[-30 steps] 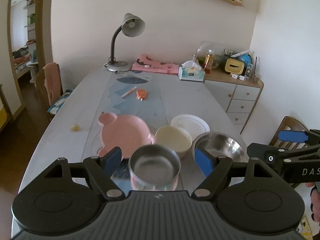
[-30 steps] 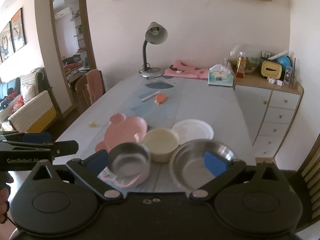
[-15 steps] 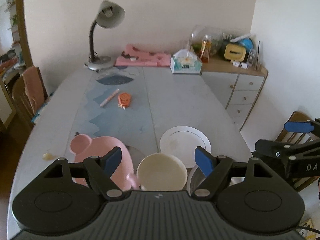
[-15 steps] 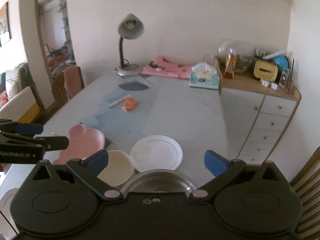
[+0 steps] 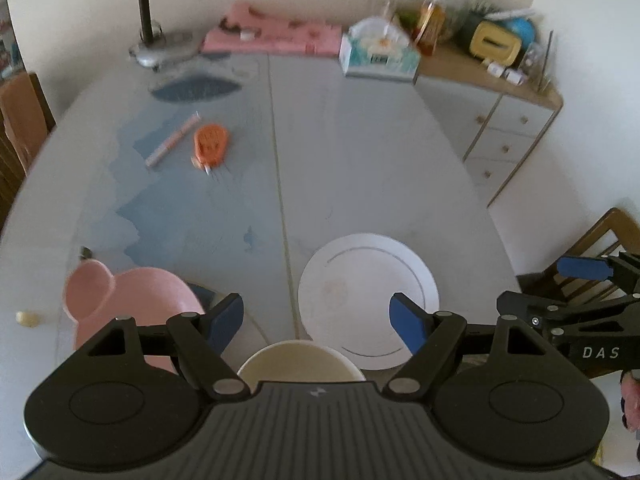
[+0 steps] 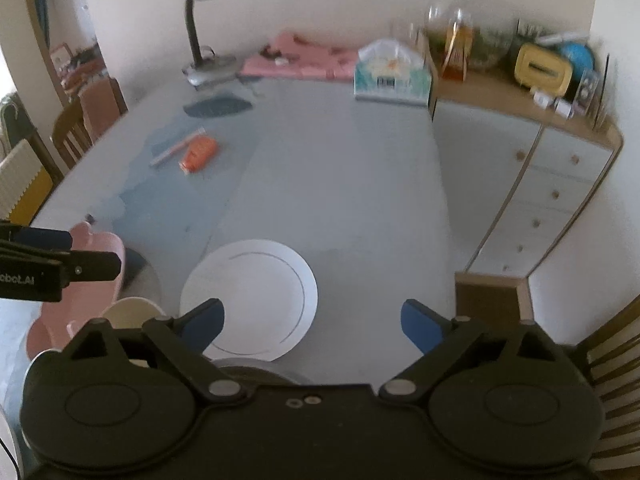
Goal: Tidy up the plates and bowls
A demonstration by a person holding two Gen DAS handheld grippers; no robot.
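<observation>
A white plate (image 5: 368, 300) lies on the grey table (image 5: 360, 152); it also shows in the right wrist view (image 6: 252, 296). A cream bowl (image 5: 300, 362) sits just below my left gripper (image 5: 318, 318), which is open and empty above it. A pink bear-shaped plate (image 5: 128, 304) lies to the left, also in the right wrist view (image 6: 100, 252). My right gripper (image 6: 312, 320) is open and empty over the white plate's near edge. A steel bowl's rim (image 6: 256, 366) peeks out under it, and the cream bowl (image 6: 128, 310) shows at left.
An orange object (image 5: 211, 144) and a pen (image 5: 172, 140) lie mid-table. A lamp base (image 5: 160, 50), pink cloth (image 5: 272, 38) and tissue box (image 5: 378, 54) stand at the far end. A drawer cabinet (image 6: 532, 184) and a wooden chair (image 6: 612, 344) are on the right.
Both grippers moved forward over the table. The steel bowls slid out of view beneath them; the white plate and cream bowl now sit close under the fingers.
</observation>
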